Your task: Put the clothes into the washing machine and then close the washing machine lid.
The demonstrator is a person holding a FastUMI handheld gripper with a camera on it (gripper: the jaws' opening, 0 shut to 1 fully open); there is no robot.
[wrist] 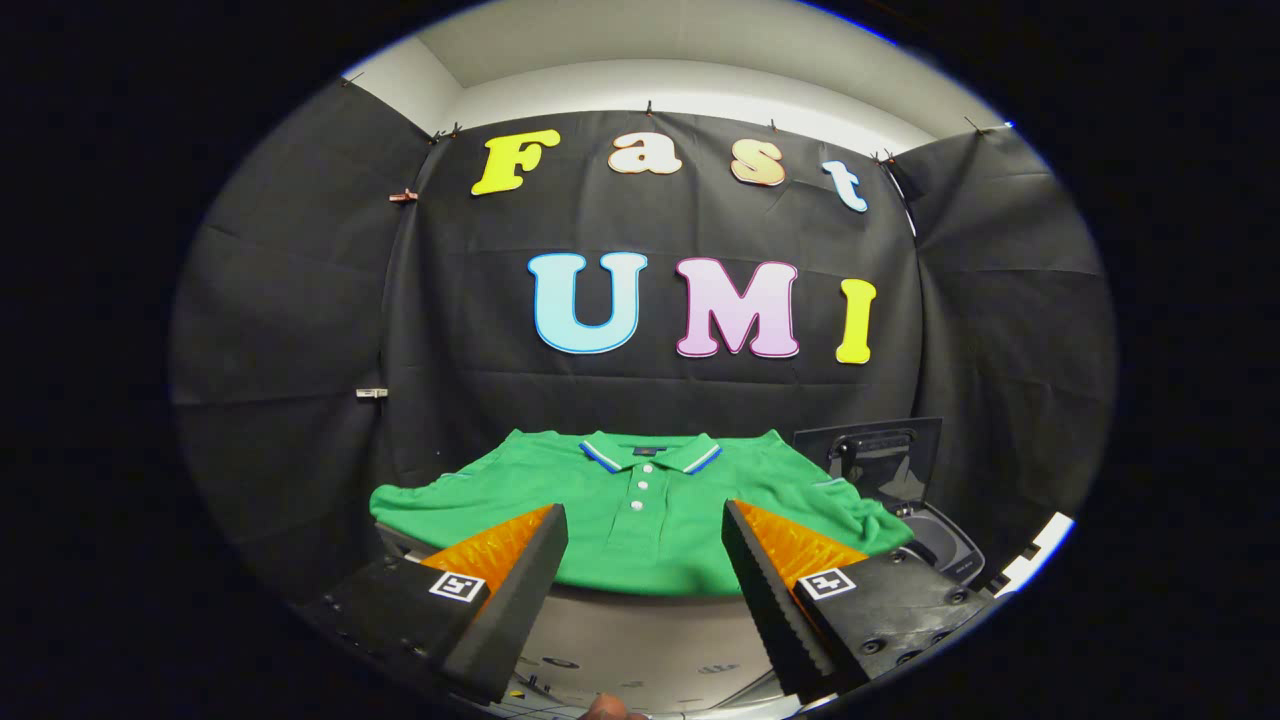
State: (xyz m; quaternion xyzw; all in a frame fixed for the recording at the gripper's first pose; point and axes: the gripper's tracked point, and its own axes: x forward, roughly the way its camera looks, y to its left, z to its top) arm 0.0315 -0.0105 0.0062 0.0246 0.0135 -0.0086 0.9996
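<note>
The black cloth wall (300, 300) is hanging behind everything, rising straight up from the far edge of the shirt and wrapping around to either side of it.

The green polo shirt (640, 500) is lying spread out flat just ahead of my fingers, front side up, its collar at the far end next to the wall and its hem at the near end, closest to me. Its sleeves are reaching out to both sides. I am seeing a row of small white buttons running down from the collar, and the collar is showing a white and blue edge.

The table (640, 640) under the shirt is showing as a pale bare strip on my side of the hem, between the shirt and me.

The washing machine (935, 545) is sitting just beside the shirt's right sleeve, with part of its open tub showing past the sleeve. Its lid (880, 455) is standing upright behind the tub, beyond the shirt's right shoulder, so the machine is open.

My gripper (645, 520) is hovering on the near side of the shirt with the jaws standing wide apart, gripping nothing. My fingers (520, 580) are framing the lower front of the shirt, apart from it as far as I can tell.
</note>
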